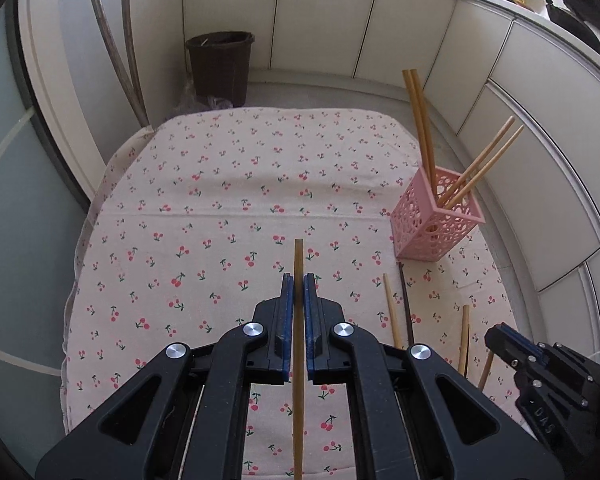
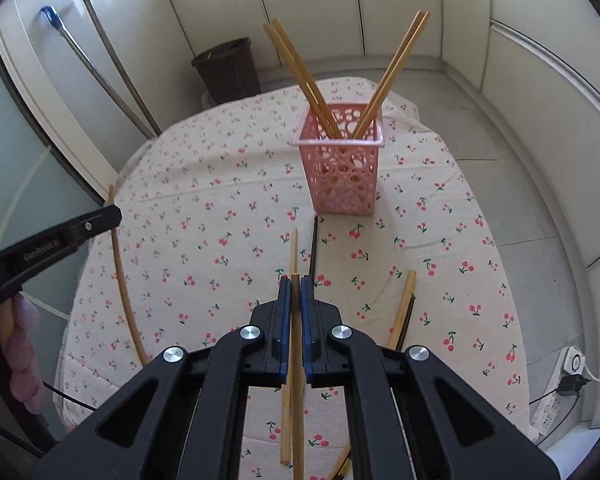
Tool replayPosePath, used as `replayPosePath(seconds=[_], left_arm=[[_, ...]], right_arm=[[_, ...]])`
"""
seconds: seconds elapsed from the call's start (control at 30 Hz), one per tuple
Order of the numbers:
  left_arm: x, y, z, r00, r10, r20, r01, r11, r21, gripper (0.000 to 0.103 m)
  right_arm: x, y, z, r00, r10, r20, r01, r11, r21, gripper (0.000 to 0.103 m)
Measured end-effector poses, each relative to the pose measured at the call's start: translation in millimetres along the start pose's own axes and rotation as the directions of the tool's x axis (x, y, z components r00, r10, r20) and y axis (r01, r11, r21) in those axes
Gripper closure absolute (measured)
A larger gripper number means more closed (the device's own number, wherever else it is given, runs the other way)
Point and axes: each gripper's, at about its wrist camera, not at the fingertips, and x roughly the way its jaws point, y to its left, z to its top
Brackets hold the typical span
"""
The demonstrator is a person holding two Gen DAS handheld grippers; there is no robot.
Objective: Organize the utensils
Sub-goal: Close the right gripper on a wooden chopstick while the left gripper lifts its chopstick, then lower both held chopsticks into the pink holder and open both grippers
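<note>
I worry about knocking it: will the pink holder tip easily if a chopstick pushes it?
Probably yes. The pink holder looks tall, narrow and perforated, so likely light. Its four chopsticks lean outward above the rim, adding leverage.

Pink perforated basket (image 2: 342, 168), cherry-print cloth (image 1: 220, 208), tan chopsticks (image 2: 296, 76)

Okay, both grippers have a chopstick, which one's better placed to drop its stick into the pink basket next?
Probably right: the right gripper faces the pink perforated plastic basket straight ahead, while it sits off to the side of the left gripper.
</note>
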Motion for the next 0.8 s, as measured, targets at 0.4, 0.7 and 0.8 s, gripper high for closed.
replayPosePath(seconds=[0.4, 0.7, 0.8], left_arm=[[-54.0, -17.7, 17.2, 0.991, -0.019, 0.131, 0.015, 0.999, 0.035, 0.099], [-93.9, -35.2, 66.7, 0.956, -0.038, 0.29, 0.037, 0.999, 0.01, 0.099], [-101.9, -46.7, 86.0, 0.942, -0.067, 0.329, 0.067, 0.998, 0.01, 0.099]], right_arm=[[-87.1, -16.1, 31.6, 0.978, 0.099, 0.186, -0.107, 0.994, 0.031, 0.098], [-129.0, -38.4, 73.5, 0.944, 0.099, 0.315, -0.142, 0.983, 0.114, 0.098], [-142.1, -52.5, 89.2, 0.928, 0.094, 0.362, -0.161, 0.974, 0.159, 0.098]])
